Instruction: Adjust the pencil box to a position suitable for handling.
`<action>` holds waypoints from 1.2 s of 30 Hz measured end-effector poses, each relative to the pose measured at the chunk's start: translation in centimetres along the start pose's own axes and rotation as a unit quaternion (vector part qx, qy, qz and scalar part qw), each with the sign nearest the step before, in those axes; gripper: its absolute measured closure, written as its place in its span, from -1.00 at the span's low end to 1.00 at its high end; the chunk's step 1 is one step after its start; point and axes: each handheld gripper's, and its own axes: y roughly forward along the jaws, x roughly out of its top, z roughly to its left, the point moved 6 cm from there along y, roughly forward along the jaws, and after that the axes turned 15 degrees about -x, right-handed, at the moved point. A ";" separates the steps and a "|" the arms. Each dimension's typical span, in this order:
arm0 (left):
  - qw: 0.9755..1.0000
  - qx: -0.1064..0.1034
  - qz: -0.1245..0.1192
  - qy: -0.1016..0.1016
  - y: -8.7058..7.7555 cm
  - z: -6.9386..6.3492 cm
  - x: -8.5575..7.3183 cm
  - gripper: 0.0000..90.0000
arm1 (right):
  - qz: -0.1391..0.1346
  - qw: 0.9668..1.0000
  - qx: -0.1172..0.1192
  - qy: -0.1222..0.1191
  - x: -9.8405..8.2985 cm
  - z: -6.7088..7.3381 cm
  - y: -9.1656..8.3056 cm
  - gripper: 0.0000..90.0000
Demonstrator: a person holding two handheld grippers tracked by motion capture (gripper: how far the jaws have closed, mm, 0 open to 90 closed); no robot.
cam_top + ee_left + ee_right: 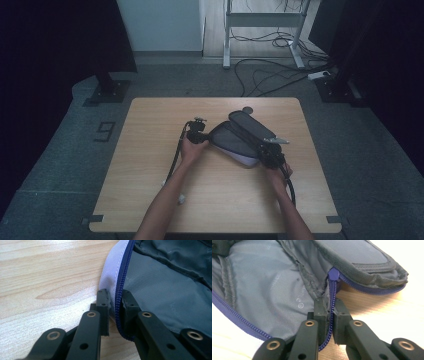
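Close to the person, two arms reach in over the tabletop (150,200). The right gripper (328,315) has its fingers squeezed shut on the blue zipper (333,293) of a grey pouch (240,137), w/ the zip strip pinched just below the round blue end stop. The left gripper (115,303) is shut too, on the pouch's white edge (110,272) beside the zip teeth. The pouch lies open near the middle of the tabletop, lid flap up, btwn both grippers. I think each side is held so the pouch stays put and stretched, prob. so the zip can run smooth. Farther back, past the tabletop, cables (270,75) lie on the floor by a white frame (262,20).
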 end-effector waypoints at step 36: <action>0.999 -0.032 -0.023 0.011 -5.6 -1.6 -0.6 0.92 | -0.072 0.997 0.018 -0.003 2.2 0.6 -4.2 0.90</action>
